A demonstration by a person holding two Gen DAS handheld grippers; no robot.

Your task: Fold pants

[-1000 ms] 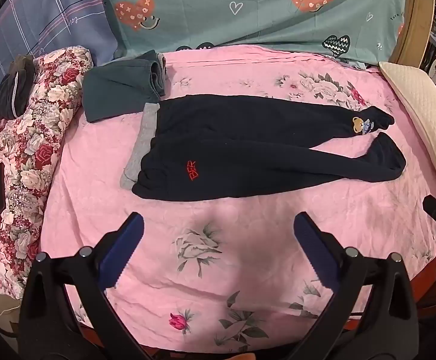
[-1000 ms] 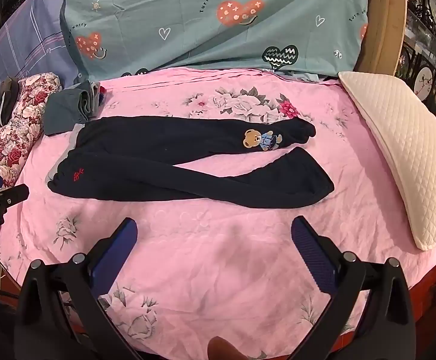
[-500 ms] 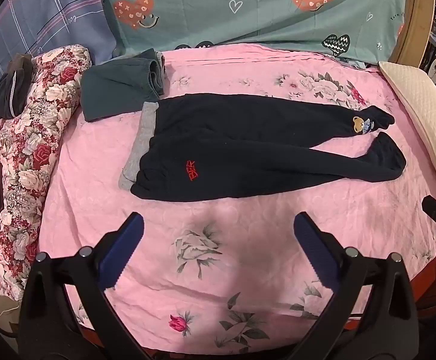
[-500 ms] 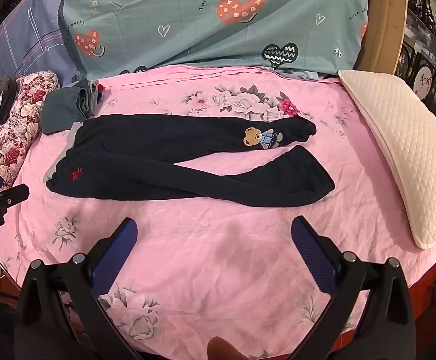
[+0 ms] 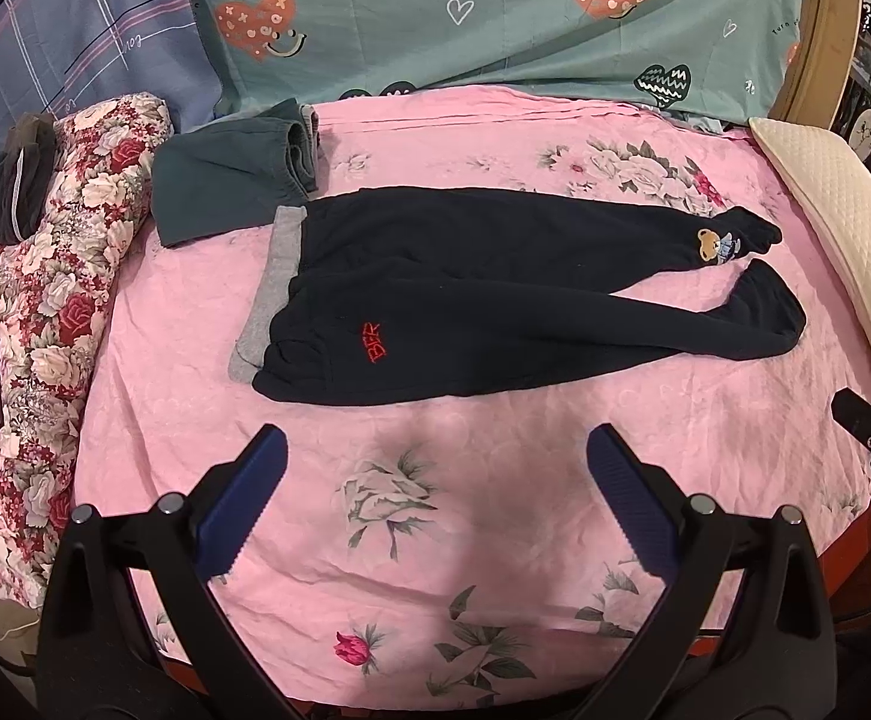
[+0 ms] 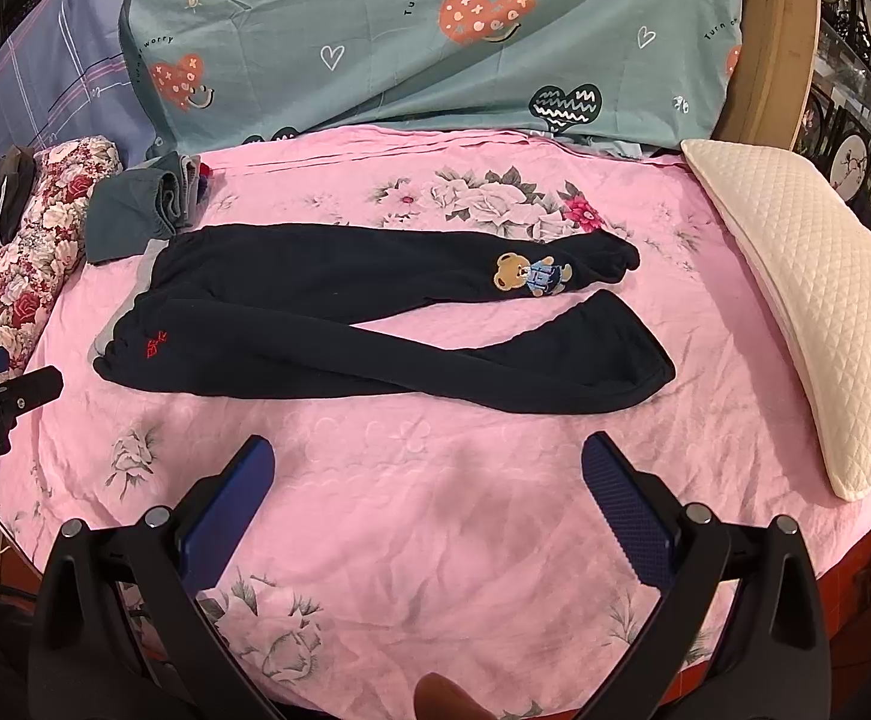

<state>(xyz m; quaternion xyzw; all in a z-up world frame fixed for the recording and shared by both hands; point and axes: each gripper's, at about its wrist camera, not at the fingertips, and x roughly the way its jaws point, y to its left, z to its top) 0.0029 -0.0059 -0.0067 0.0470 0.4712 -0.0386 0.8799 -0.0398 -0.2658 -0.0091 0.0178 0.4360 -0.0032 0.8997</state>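
Here, in the left wrist view, the left gripper hovers over a pink floral bed sheet, its blue-padded jaws spread wide and holding nothing. Dark navy pants lie flat on the bed at 12 o'clock from the jaws, apart from them, waistband toward 9 o'clock and legs running toward 3 o'clock. A folded teal garment sits at 10 o'clock, just beside the waistband. The right gripper's tip shows at the 3 o'clock edge.

In the right wrist view, the right gripper also has its jaws spread and empty. The pants lie at 12 o'clock, clear of the jaws, a bear patch on the farther leg. A cream pillow lies at 2 o'clock.
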